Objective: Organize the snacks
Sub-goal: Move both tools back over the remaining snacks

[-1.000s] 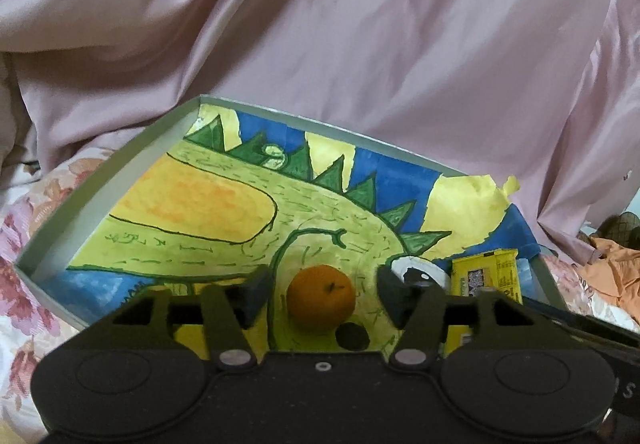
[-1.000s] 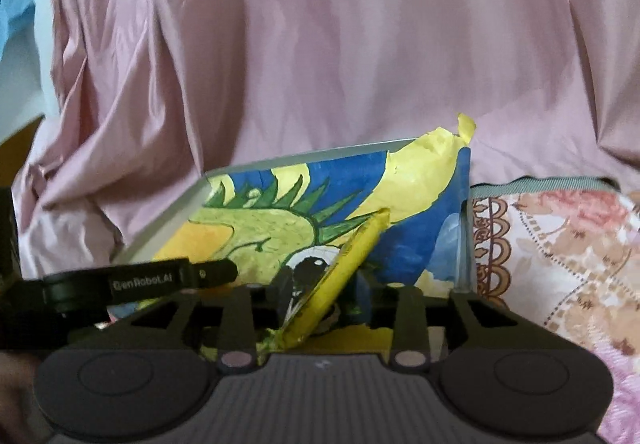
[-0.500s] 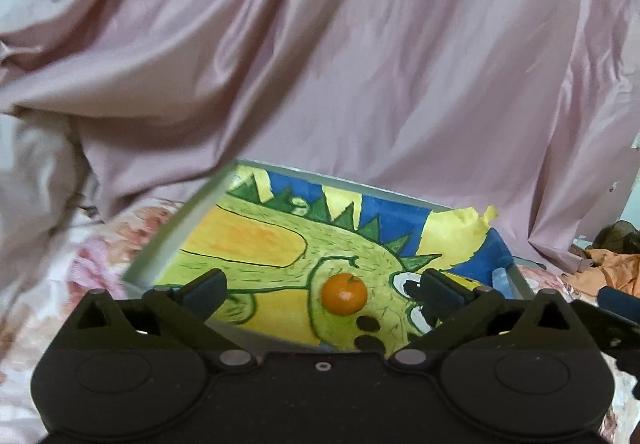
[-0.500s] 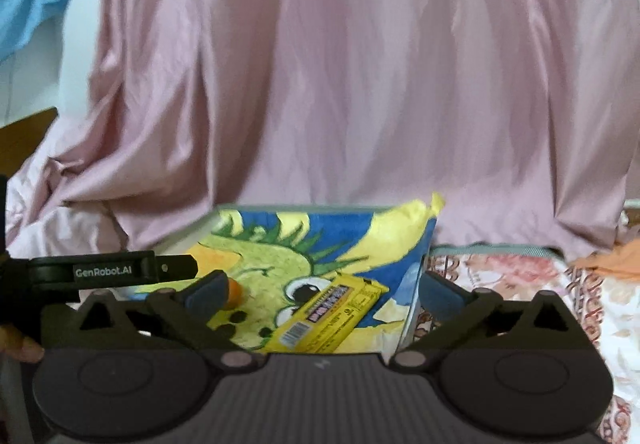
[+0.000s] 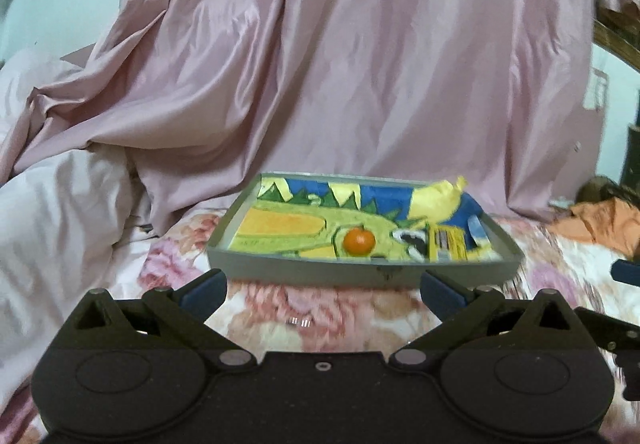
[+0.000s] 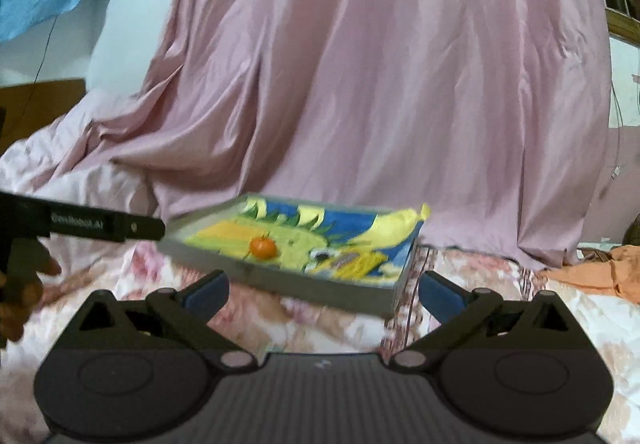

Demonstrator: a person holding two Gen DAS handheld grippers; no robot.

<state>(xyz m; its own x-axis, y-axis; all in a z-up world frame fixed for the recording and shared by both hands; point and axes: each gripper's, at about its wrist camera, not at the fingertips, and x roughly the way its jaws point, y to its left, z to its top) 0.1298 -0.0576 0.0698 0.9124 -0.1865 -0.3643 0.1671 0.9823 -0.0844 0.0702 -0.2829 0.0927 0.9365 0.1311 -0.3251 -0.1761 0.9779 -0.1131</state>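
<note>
At nine o'clock in the left wrist view, rumpled pale bedding (image 5: 60,203) was seen, with a pink satin sheet (image 5: 340,63) draped behind from ten to two o'clock. At the centre, a shallow grey tray (image 5: 312,272) lined with a painted picture was set on a floral bedspread (image 5: 328,312). Inside it, an orange fruit (image 5: 359,241) was seen near the middle, and a yellow snack bar (image 5: 448,244) lay flat toward three o'clock of the fruit, apart from it. At six o'clock, the left gripper (image 5: 323,288) was held short of the tray's near wall, its fingers spread wide with nothing between them. At three o'clock an orange cloth (image 5: 604,224) lay on the bed. In the right wrist view, a hand (image 6: 20,284) was seen at nine o'clock, the tray (image 6: 320,286) at the centre, and the right gripper (image 6: 323,290) at six o'clock, its fingers likewise wide apart and empty, short of the tray.
</note>
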